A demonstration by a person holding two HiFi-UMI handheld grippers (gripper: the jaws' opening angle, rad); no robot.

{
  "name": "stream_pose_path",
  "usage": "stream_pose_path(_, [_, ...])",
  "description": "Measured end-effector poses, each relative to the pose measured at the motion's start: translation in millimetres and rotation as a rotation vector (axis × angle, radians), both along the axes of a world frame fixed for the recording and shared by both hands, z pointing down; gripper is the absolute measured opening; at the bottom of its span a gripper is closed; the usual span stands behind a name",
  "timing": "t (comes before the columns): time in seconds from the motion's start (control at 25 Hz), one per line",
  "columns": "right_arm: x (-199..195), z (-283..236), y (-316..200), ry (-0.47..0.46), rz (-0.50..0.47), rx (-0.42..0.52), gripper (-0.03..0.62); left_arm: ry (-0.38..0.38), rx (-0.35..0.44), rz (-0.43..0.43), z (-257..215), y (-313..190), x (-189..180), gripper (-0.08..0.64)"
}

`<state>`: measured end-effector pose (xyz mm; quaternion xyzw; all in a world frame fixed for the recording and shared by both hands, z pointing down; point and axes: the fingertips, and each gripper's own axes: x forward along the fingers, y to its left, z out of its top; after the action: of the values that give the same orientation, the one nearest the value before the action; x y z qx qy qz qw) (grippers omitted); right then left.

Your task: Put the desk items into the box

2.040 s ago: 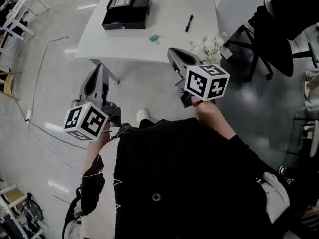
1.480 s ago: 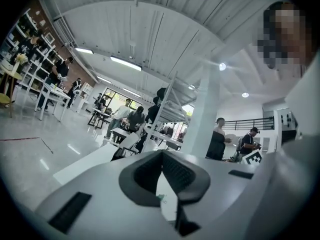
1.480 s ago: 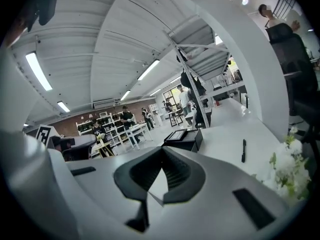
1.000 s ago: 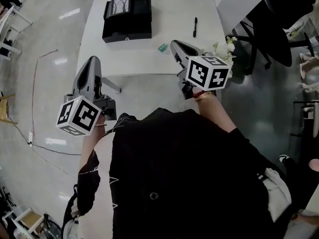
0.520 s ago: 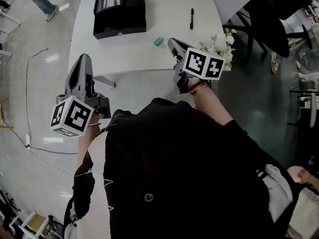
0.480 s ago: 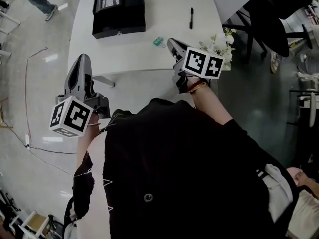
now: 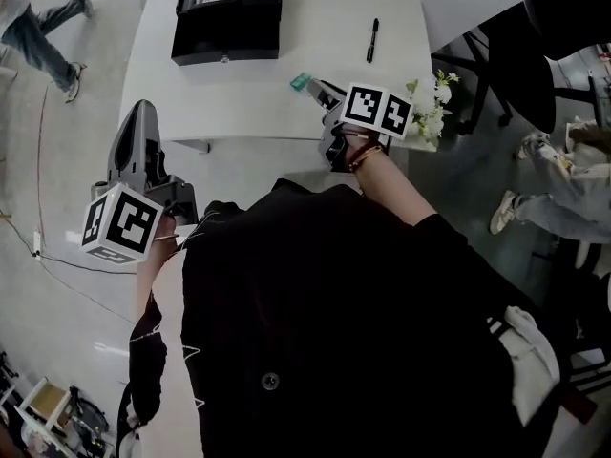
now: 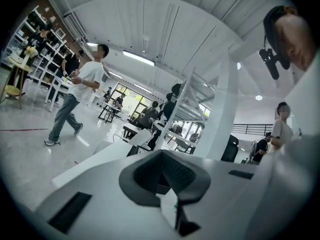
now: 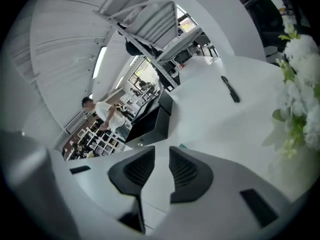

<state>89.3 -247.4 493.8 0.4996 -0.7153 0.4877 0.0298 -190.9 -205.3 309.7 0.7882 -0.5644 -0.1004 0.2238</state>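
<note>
A black box (image 7: 227, 12) stands open at the far side of the white table (image 7: 239, 93); in the right gripper view the black box (image 9: 150, 120) lies ahead to the left. A black pen (image 7: 372, 39) lies at the far right, also the pen (image 9: 230, 89). A small green item (image 7: 300, 81) sits just beyond my right gripper (image 7: 315, 90), whose jaws are opening with nothing between them (image 9: 161, 170). My left gripper (image 7: 142, 111) hangs off the table's near left edge, shut and empty (image 8: 170, 176).
White flowers (image 7: 429, 111) stand at the table's right edge, close beside my right gripper, seen too as flowers (image 9: 297, 84). A black chair (image 7: 506, 55) is at the right. A person (image 7: 38, 22) walks at the upper left; another person (image 7: 558, 184) is at the right.
I have come closer to the table. My right gripper has reached forward over the near edge up to the green item. The left gripper has stayed low at the left.
</note>
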Motion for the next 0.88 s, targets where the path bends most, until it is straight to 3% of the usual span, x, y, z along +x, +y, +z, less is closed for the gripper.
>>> stream_pose_path(0.2, [7,14,-12,-0.138,0.082,-0.089,0.097,0.000,-0.004,-0.038,2,-1,-3,0.011])
stream_pose_path(0.44, [7,29,-19,-0.220,0.118,-0.188,0.112,0.001,-0.004,-0.072,0,-7,-7,0.011])
stream_pose_path(0.88, [-4,46,-12,-0.231,0.081,-0.247,0.126,0.011,0.004,-0.094,0,-2,-8,0.011])
